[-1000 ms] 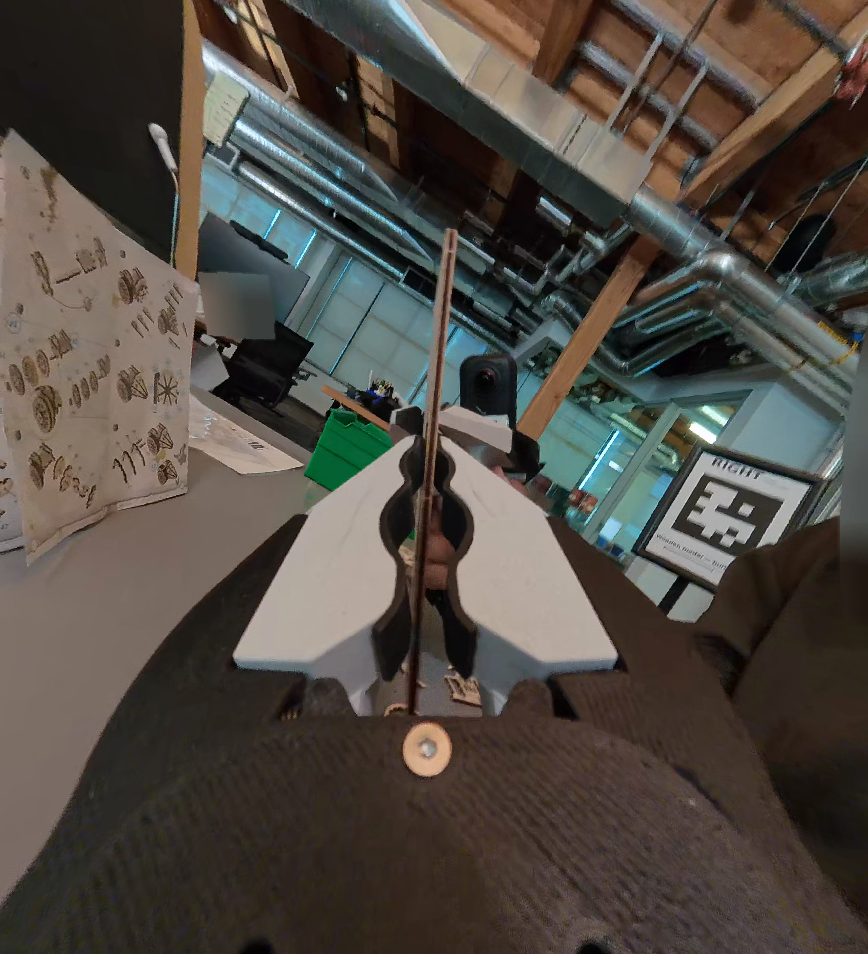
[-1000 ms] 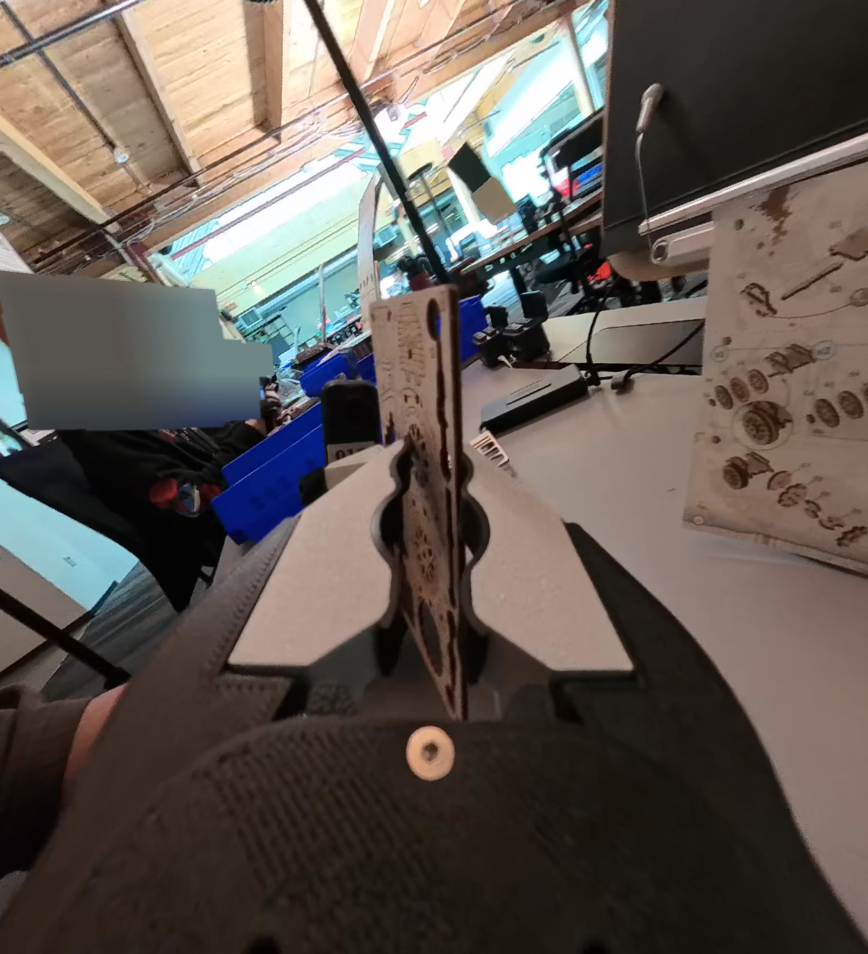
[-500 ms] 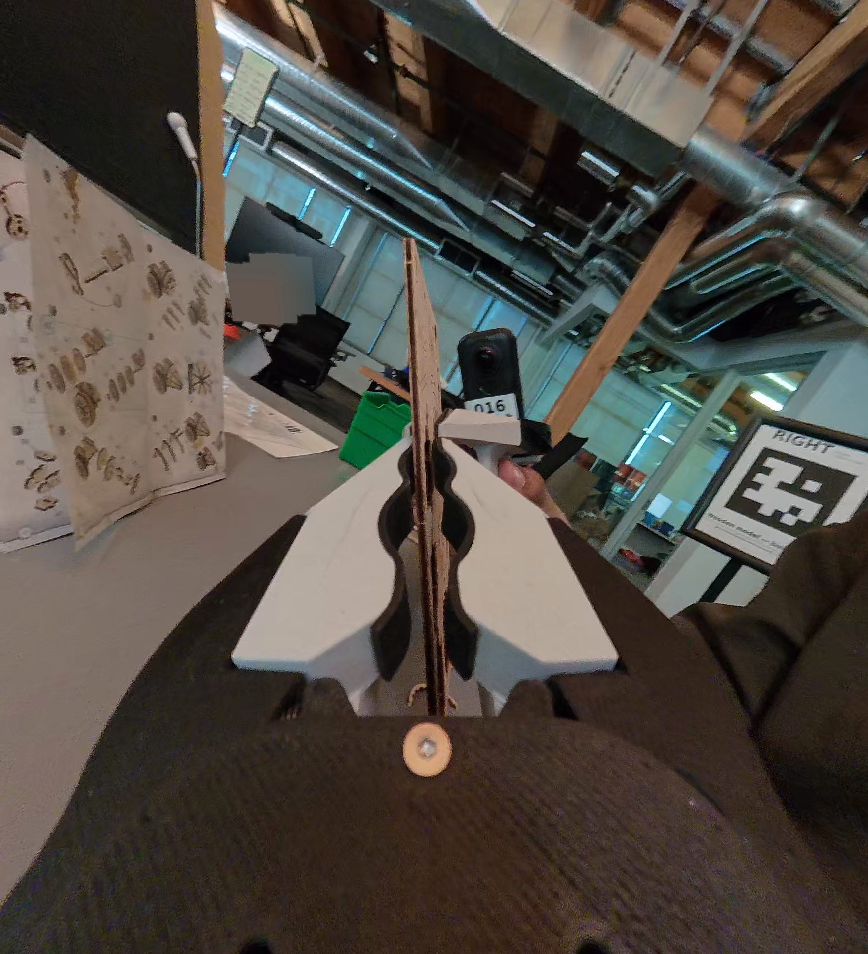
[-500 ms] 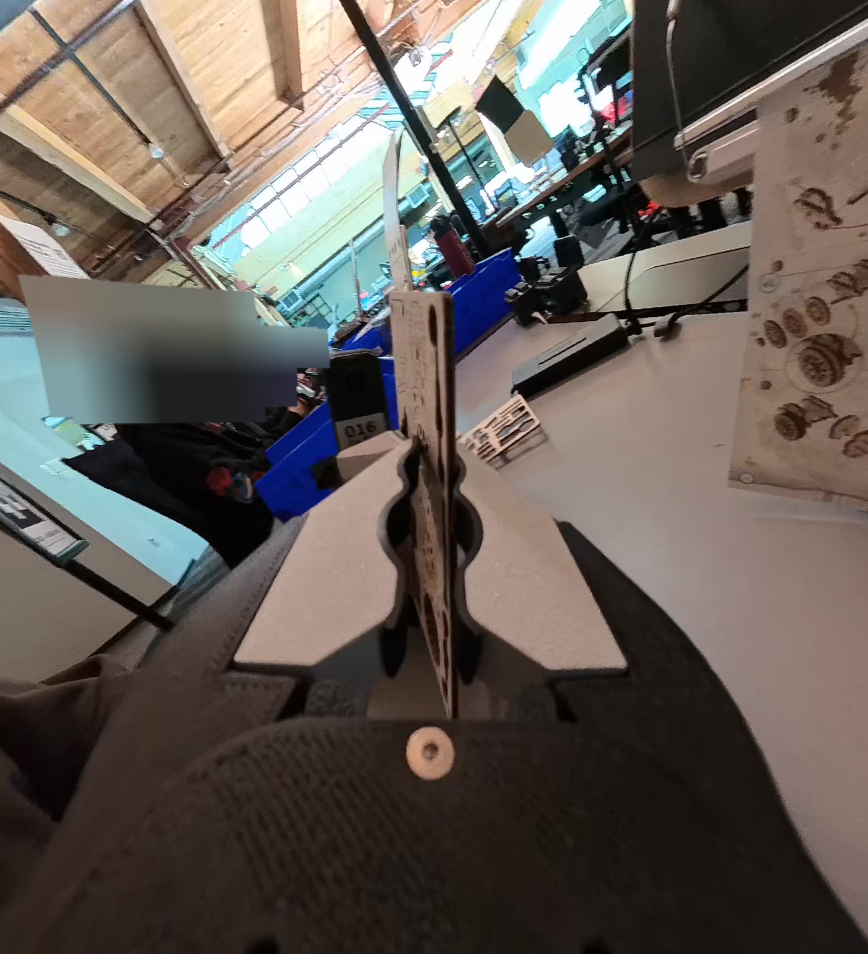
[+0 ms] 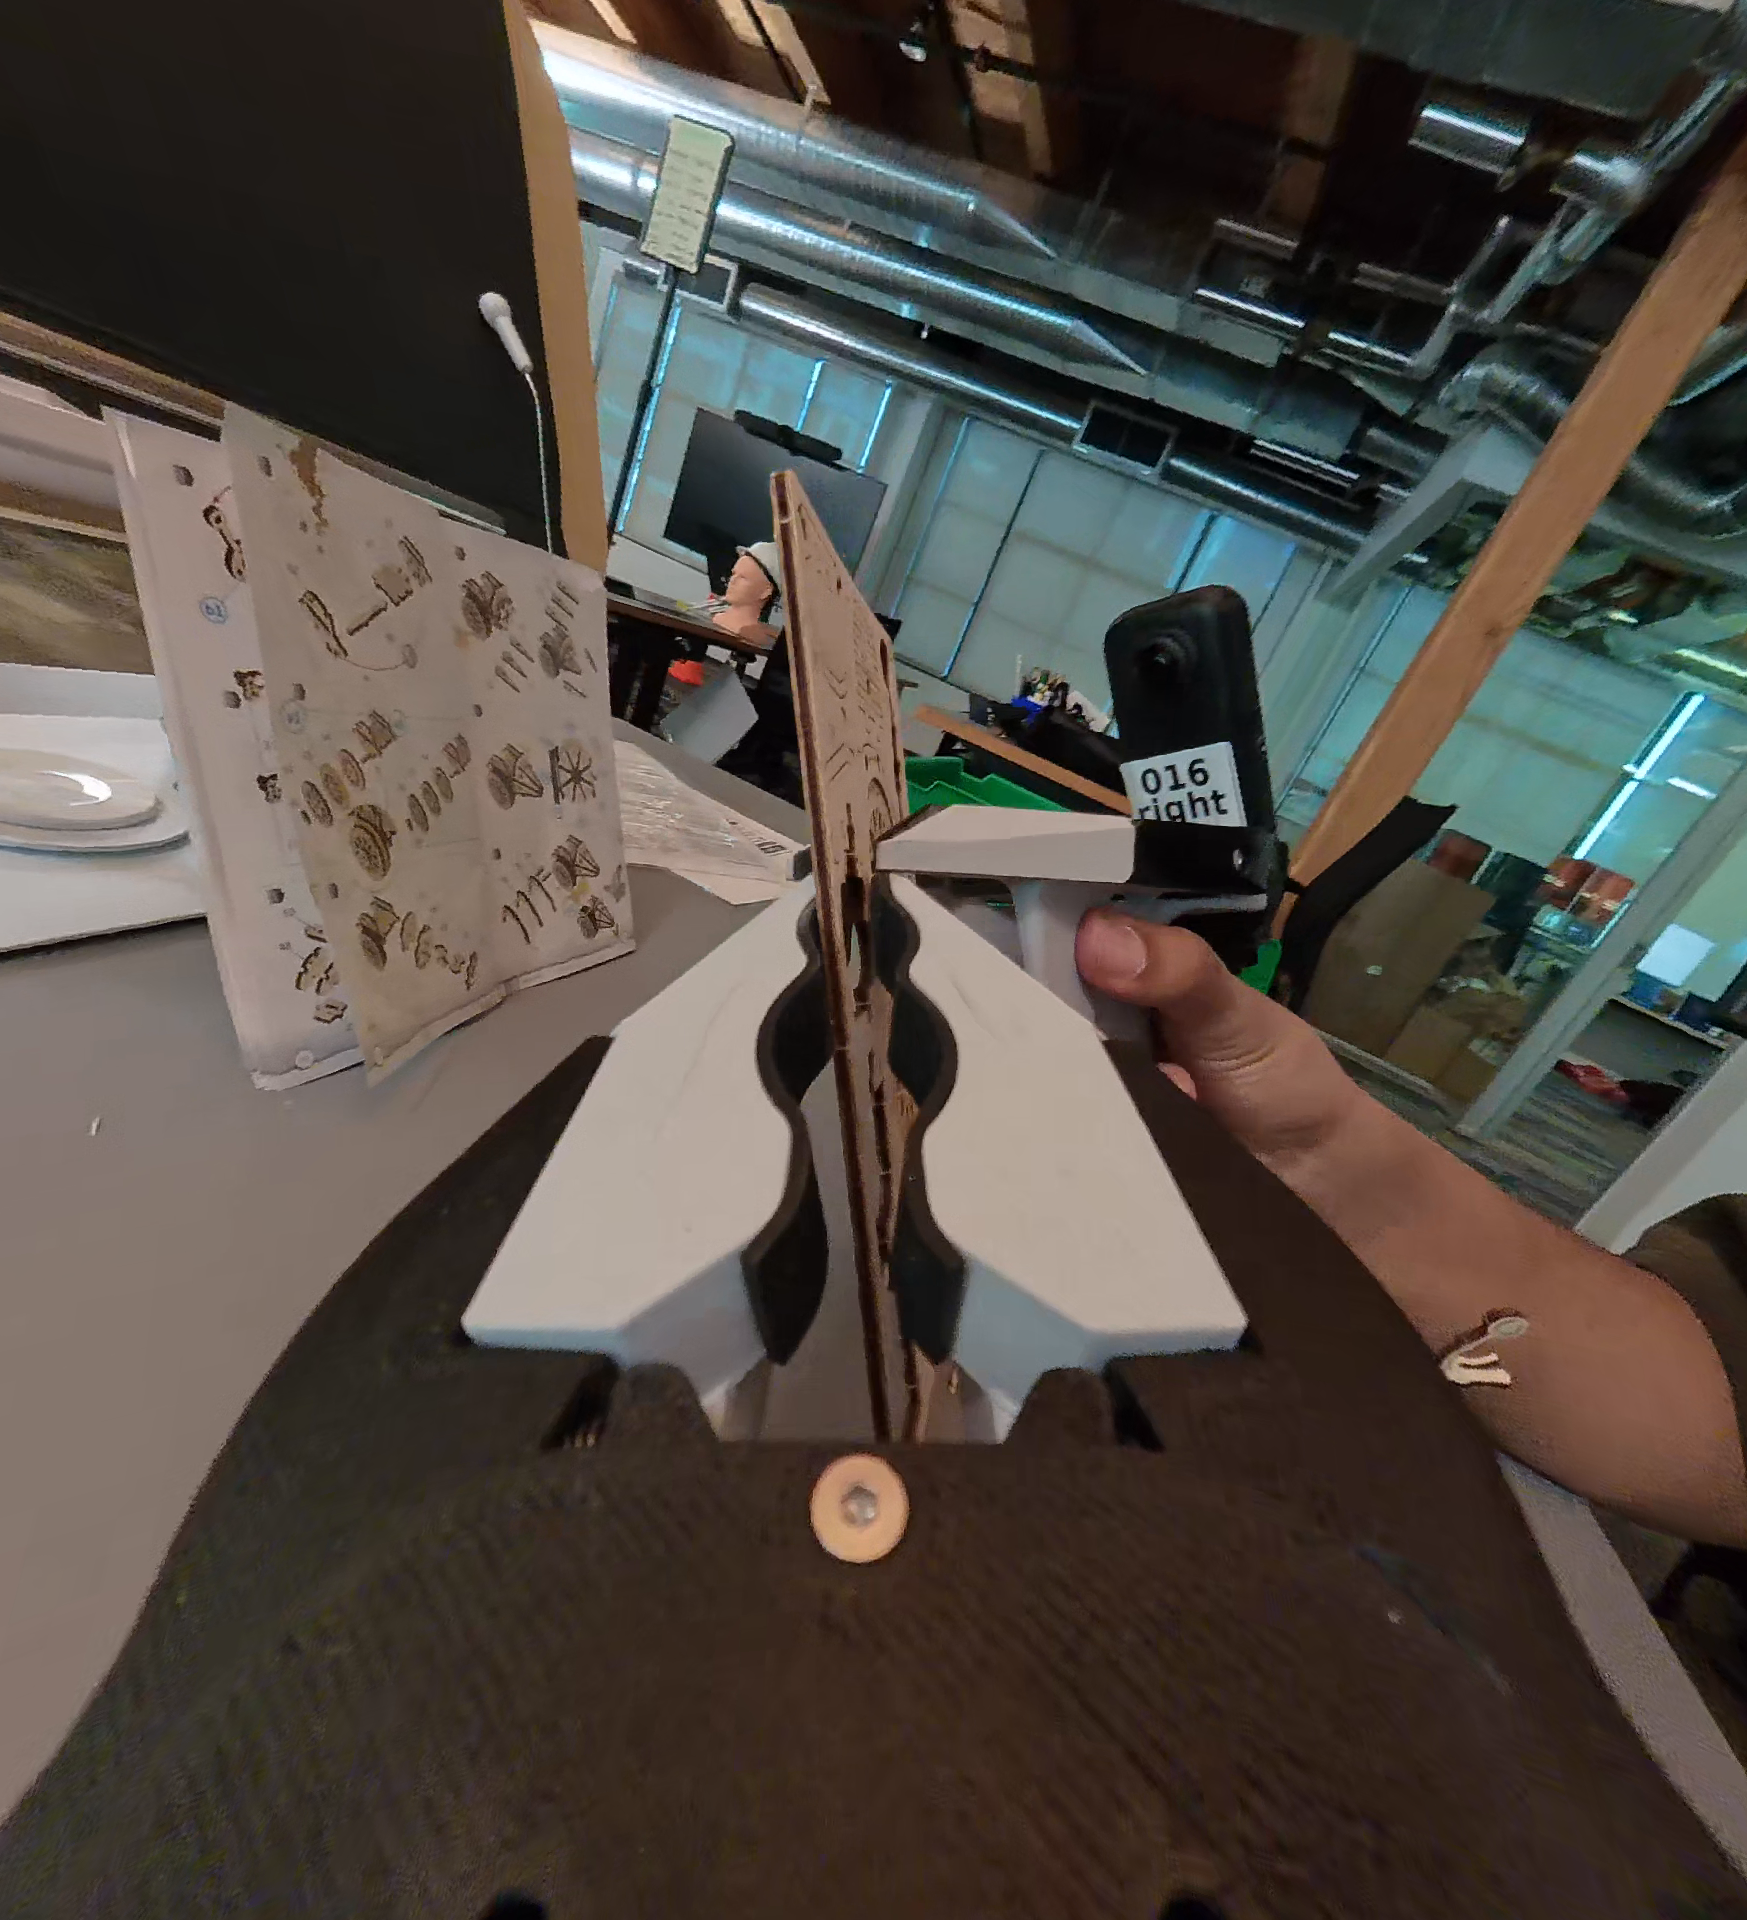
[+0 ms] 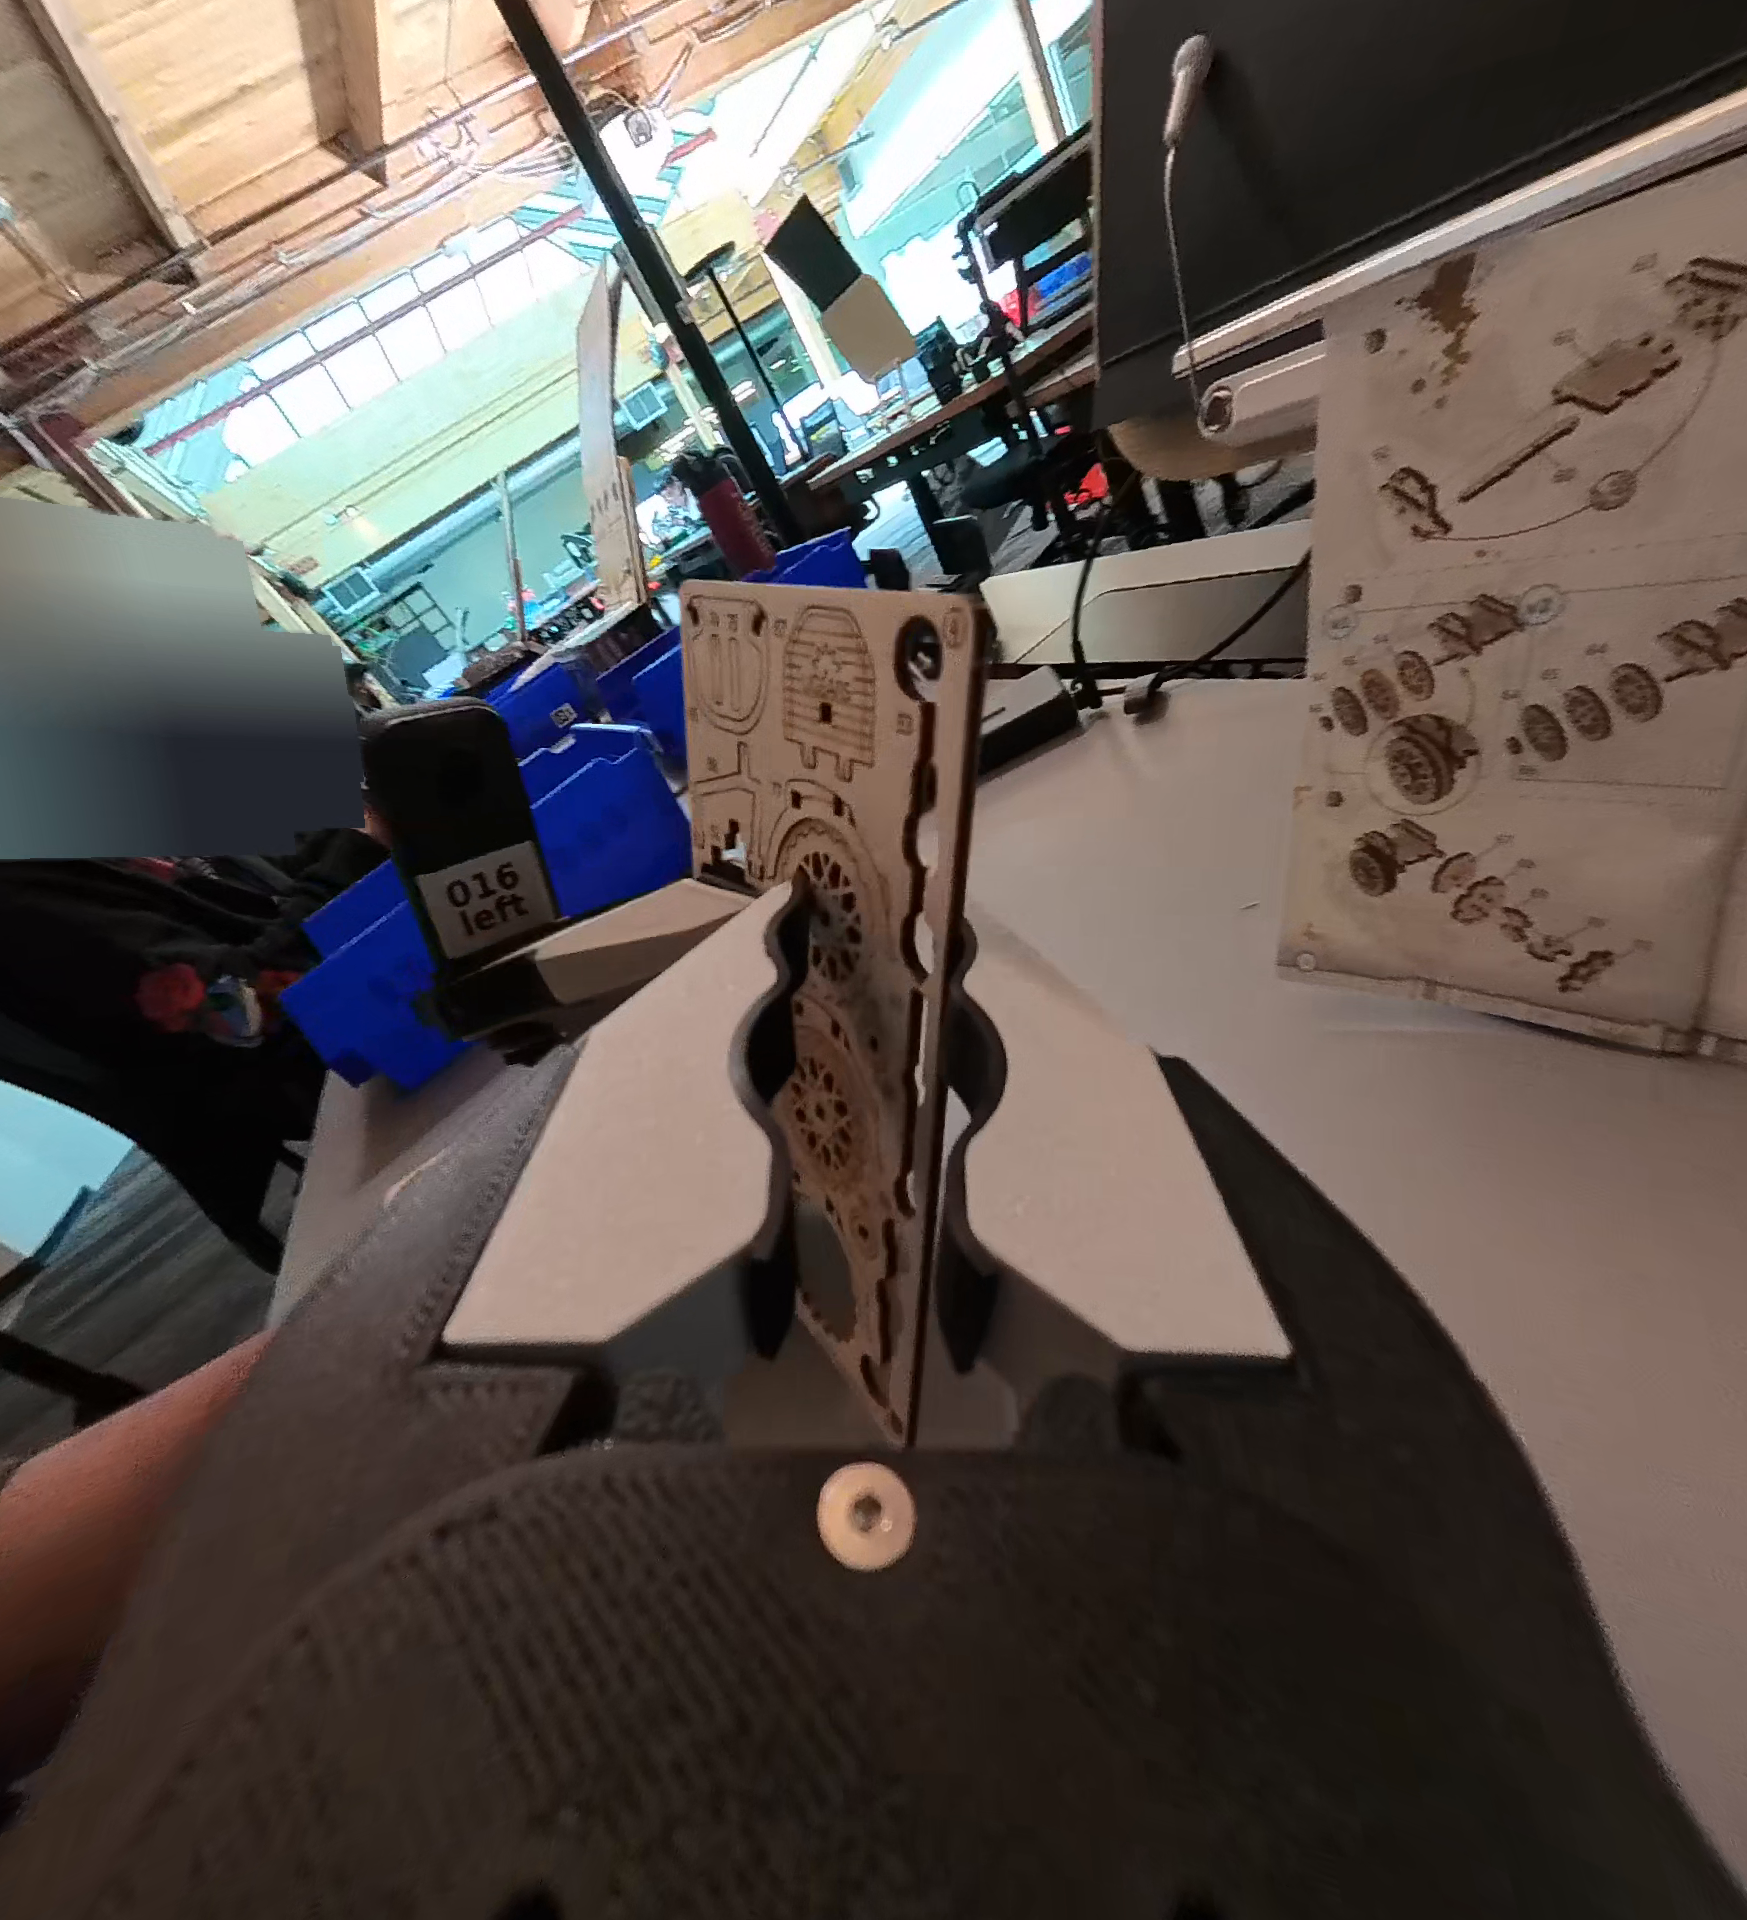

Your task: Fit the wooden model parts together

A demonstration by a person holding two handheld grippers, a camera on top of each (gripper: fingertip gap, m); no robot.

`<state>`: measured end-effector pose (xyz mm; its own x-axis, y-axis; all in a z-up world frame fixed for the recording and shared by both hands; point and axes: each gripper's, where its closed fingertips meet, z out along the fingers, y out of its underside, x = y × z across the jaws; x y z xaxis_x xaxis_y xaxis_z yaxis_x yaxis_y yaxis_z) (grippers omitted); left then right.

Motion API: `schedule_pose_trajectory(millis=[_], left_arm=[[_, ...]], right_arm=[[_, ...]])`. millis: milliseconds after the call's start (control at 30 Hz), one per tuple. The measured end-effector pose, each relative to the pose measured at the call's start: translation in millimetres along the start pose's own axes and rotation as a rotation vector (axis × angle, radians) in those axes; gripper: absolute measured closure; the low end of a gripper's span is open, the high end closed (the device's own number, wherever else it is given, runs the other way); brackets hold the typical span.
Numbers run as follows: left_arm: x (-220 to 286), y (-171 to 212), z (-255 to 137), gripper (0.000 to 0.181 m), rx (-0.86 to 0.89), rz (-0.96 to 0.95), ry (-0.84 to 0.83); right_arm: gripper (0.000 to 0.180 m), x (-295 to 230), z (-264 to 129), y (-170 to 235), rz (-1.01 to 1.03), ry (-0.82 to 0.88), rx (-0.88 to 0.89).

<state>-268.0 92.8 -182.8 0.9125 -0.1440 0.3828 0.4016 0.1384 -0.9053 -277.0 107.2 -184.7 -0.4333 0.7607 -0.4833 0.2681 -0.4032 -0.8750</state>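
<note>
Grey counter (image 5: 69, 1195) lies below the wooden sheet (image 6: 848, 831), which we hold raised near the instruction page (image 6: 1575, 675). Left tool (image 5: 853, 1049) and right tool (image 6: 864, 1081) each clench it. Keep both grips level; twisting may snap the thin sheet.

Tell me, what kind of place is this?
Probably a workshop or lab in a converted industrial hall: bare metal ducts under wooden ceiling beams, blue storage bins and work desks behind a grey table.
</note>
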Motion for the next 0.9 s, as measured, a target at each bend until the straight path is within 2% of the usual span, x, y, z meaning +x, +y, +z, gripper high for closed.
schedule_pose_trajectory(millis=[200,367,900], left_arm=[[-1.8,0.3,-0.2,0.178,0.007,0.011,-0.027],[-3.2,3.2,0.9,0.178,-0.003,-0.007,-0.031],[-5.4,2.7,2.9,0.178,0.009,0.002,-0.082]], right_arm=[[0.153,3.3,0.5,-0.2,-0.058,0.068,0.001],[0.155,5.0,0.0,1.0,0.013,0.027,0.000],[0.153,9.7,-0.7,-0.5,-0.057,0.106,0.006]])
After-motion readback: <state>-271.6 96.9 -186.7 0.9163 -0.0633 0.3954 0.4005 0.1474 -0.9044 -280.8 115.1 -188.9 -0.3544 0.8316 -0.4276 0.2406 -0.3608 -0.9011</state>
